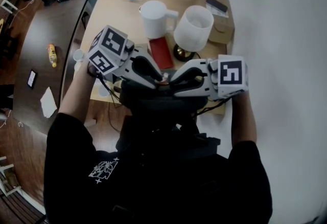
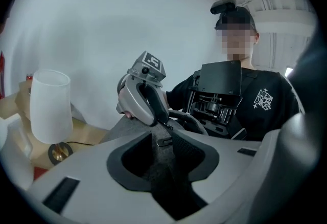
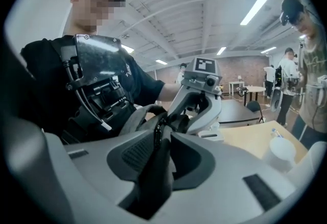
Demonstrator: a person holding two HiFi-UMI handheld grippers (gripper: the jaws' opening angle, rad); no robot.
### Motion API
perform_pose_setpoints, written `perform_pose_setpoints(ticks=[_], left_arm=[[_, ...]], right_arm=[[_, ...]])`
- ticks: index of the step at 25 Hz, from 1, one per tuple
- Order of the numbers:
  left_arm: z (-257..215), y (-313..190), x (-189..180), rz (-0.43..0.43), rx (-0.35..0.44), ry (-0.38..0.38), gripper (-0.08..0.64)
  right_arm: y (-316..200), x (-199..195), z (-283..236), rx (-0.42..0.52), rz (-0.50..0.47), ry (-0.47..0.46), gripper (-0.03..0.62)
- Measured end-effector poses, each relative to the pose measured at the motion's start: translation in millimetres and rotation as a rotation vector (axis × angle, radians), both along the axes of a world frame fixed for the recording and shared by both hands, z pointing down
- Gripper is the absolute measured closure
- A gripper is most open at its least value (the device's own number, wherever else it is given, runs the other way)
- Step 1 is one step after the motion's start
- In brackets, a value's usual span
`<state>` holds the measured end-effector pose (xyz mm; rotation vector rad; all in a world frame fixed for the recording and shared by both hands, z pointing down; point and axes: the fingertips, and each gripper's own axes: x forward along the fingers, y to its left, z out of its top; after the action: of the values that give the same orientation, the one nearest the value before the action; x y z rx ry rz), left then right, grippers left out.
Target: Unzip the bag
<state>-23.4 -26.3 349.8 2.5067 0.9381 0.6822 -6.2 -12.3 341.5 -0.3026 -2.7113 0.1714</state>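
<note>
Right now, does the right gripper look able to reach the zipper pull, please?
Probably yes: what looks like the zipper pull stands between the closing fingers of the right gripper, unobstructed.

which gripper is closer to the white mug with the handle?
Left. The left gripper grips the bag below the white mug in the head view; the right gripper, jaws closing around bag fabric, sits further right, below the lamp.

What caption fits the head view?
Left tool holds dark fabric bag; right tool closing jaws around it, near light wooden table.
</note>
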Motion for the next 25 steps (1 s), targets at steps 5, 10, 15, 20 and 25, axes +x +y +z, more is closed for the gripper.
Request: perform_pose_setpoints(ticks=[5, 10, 15, 20, 25], left_arm=[[2.8, 9.5, -1.4, 0.100, -0.058, -0.015, 0.469], [1.1, 6.1, 1.9, 0.106, -0.027, -0.010, 0.529], [4.0, -2.5, -1.1, 0.057, -0.028, -0.015, 0.561], [7.5, -12.5, -3.5, 0.039, -0.092, 0.004, 0.526], [7.3, -13.5, -10.5, 0.081, -0.162, 0.029, 0.430]], right_arm=[[0.8, -1.3, 3.3, 0.013, -0.027, 0.005, 0.511], [-0.6, -0.9, 0.2, 0.042, -0.027, -0.010, 0.515], [-3.4, 0.1, -5.7, 0.072, -0.005, -0.013, 0.520], [-5.8, 1.1, -7.9, 0.065, 0.006, -0.007, 0.523], [-3.9, 0.2, -8.9, 0.057, -0.005, -0.019, 0.523]])
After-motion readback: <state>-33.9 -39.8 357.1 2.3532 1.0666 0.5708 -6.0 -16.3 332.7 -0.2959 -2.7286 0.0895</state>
